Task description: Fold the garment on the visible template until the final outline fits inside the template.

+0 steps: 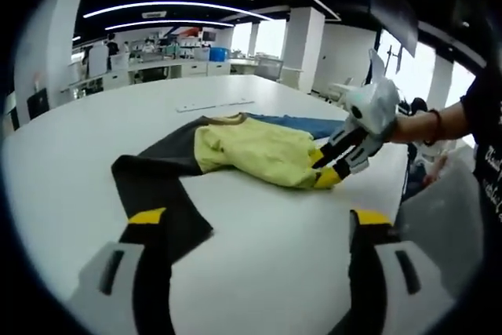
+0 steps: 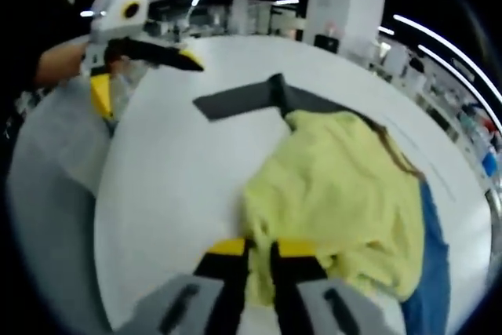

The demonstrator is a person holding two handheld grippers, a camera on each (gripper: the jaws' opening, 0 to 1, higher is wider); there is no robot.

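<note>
Garment: a yellow garment (image 1: 251, 154) with dark sleeves (image 1: 157, 194) lies crumpled on the white table (image 1: 274, 264), partly over a blue template (image 1: 302, 123).
Right gripper: the right gripper (image 2: 259, 250) has its jaws pinched together on the yellow edge nearest the person.
Left gripper: the left gripper (image 1: 259, 221) hangs over the table near one dark sleeve, jaws wide apart and empty.
Handling: the cloth looks light, limp and easily bunched; it likely drags rather than slides flat.
Hold points: hems, shoulder seams and sleeve ends seem best, pinched at single layers so folds stay clean.
</note>
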